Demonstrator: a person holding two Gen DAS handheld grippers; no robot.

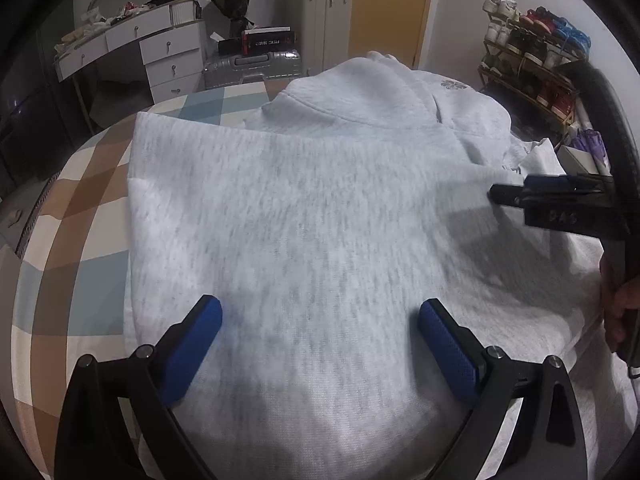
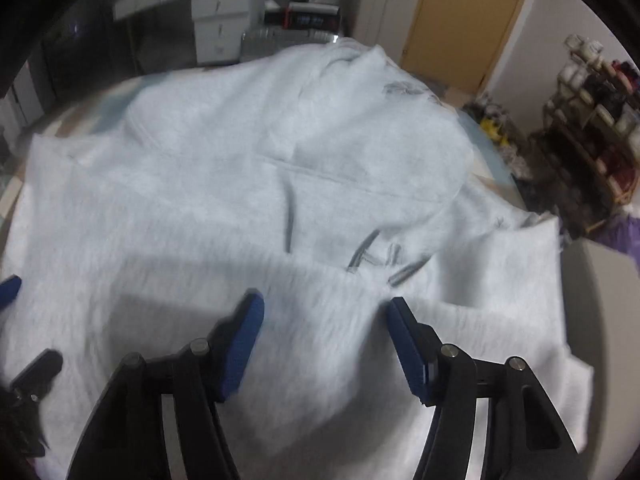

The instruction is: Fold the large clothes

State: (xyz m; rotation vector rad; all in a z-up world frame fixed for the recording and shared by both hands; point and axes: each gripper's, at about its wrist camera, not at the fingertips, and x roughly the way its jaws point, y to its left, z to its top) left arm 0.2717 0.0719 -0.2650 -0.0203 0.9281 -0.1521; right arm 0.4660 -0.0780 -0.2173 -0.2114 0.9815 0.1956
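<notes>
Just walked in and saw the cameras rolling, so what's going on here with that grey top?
A person is folding a light grey hoodie spread on a checked bedcover, using two handheld tools. The left claw is open above the hoodie's lower part, holding nothing. The right claw is also open, over the side where a sleeve is folded across the body. The hood lies flat at the far end.

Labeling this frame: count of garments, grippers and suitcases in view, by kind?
Grey hoodie: 1
Grippers: 2 (left gripper, right gripper), both open
Suitcases: 2 (silver suitcase, white suitcase)
Total: 5
</notes>
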